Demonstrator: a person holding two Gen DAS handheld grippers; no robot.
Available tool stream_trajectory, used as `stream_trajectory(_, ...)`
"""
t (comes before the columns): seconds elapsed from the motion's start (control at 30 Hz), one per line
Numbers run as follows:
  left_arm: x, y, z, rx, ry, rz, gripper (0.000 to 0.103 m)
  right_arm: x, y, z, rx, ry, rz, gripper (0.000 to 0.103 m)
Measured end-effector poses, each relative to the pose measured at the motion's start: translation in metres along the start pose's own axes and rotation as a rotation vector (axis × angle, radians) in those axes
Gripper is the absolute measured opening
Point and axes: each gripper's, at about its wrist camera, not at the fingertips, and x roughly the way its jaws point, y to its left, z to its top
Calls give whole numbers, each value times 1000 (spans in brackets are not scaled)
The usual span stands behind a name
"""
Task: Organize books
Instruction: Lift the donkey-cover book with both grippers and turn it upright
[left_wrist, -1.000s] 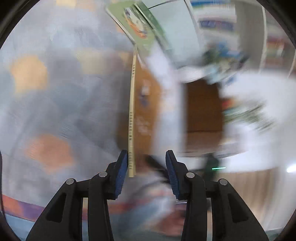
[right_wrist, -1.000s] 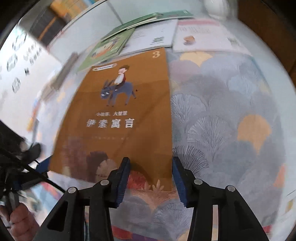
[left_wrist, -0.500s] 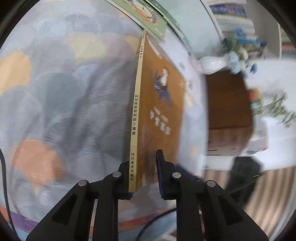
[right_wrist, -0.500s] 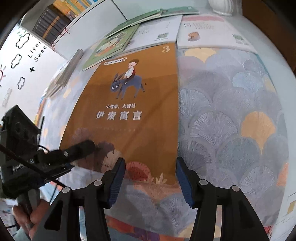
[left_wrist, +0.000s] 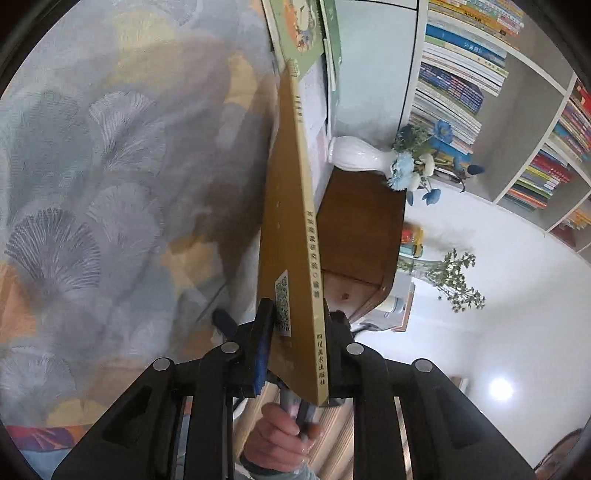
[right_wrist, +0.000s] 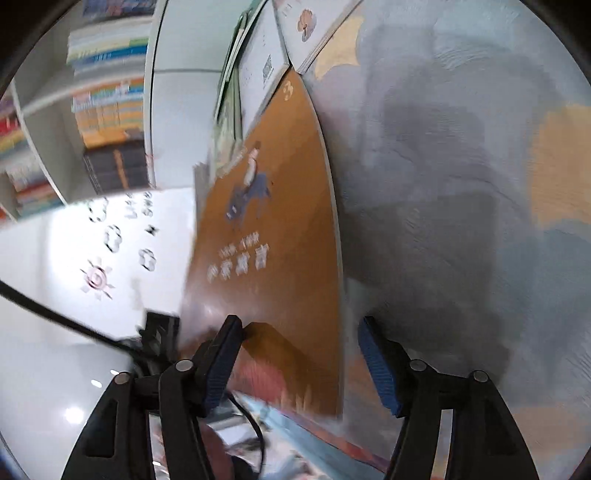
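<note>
Your left gripper (left_wrist: 295, 350) is clamped narrow on the brown book (left_wrist: 291, 236), pads pressing both covers near the spine's lower end. The book is thin, flat, matte paperboard; it stands on edge above the tablecloth (left_wrist: 110, 192), ochre spine with printed characters facing the left camera, a QR code on the back cover just beside the left pad.

Your right gripper (right_wrist: 299, 365) has just been opening: jaws moderately wide, the book's near free edge lies between them, and the blue ribbed pads don't look pressed on it, though the frame is motion-blurred, so take that as probable. From that side you see the glossy front cover with a rider on a donkey and a "3" in the far corner.

A hand (left_wrist: 280, 435) shows below the left gripper, gripping a handle.

The cloth is soft woven fabric, grey-blue fan motifs with ochre patches. More thin paperbacks (left_wrist: 303, 33) lie flat at the far edge. A smooth white ceramic vase (left_wrist: 354, 157) with blue flowers sits on a dark wooden cabinet (left_wrist: 362, 221); a white bookshelf (left_wrist: 517, 110) packed with spines stands behind.
</note>
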Motion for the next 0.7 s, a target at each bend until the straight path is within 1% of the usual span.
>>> stream_trajectory(0.03, -1, -2, -1, -2, 0, 8, 17, 2, 3, 1, -6, -9, -5, 48)
stream_trajectory(0.07, -2, -2, -1, 1, -2, 30, 17, 3, 7, 1, -23, -14, -26, 45)
stream_trajectory(0.1, -3, -3, -1, 14, -6, 61, 17, 4, 16, 0, -67, -21, -74, 43)
stream_trajectory(0.13, -1, -8, -2, 39, -18, 110, 17, 4, 27, -3, -131, -24, -129, 41)
stream_trajectory(0.17, 0, -15, -3, 93, -31, 191, 17, 6, 38, -8, -207, -24, -198, 40)
stream_trajectory(0.2, 1, -20, -3, 128, -38, 240, 17, 11, 54, -16, -309, -22, -297, 40)
stream_trajectory(0.23, 4, -26, -6, 181, -44, 315, 17, 17, 69, -24, -407, -31, -386, 40)
stream_trajectory(0.3, 12, -41, -13, 292, -44, 462, 17, 27, 93, -44, -569, -54, -520, 40)
stream_trajectory(0.37, 17, -53, -21, 394, -60, 570, 17, 32, 104, -56, -637, -59, -572, 40)
stream_trajectory(0.4, 18, -57, -23, 426, -65, 600, 17, 33, 105, -61, -653, -57, -584, 40)
stream_trajectory(0.43, 16, -60, -26, 446, -66, 604, 17, 34, 106, -63, -664, -51, -588, 40)
stream_trajectory(0.5, 12, -67, -30, 464, -70, 572, 17, 35, 113, -69, -694, -35, -585, 41)
stream_trajectory(0.57, 6, -73, -36, 487, -73, 559, 17, 34, 117, -80, -748, -31, -588, 41)
stream_trajectory(0.7, -10, -83, -49, 559, -78, 592, 17, 48, 143, -100, -867, -20, -607, 42)
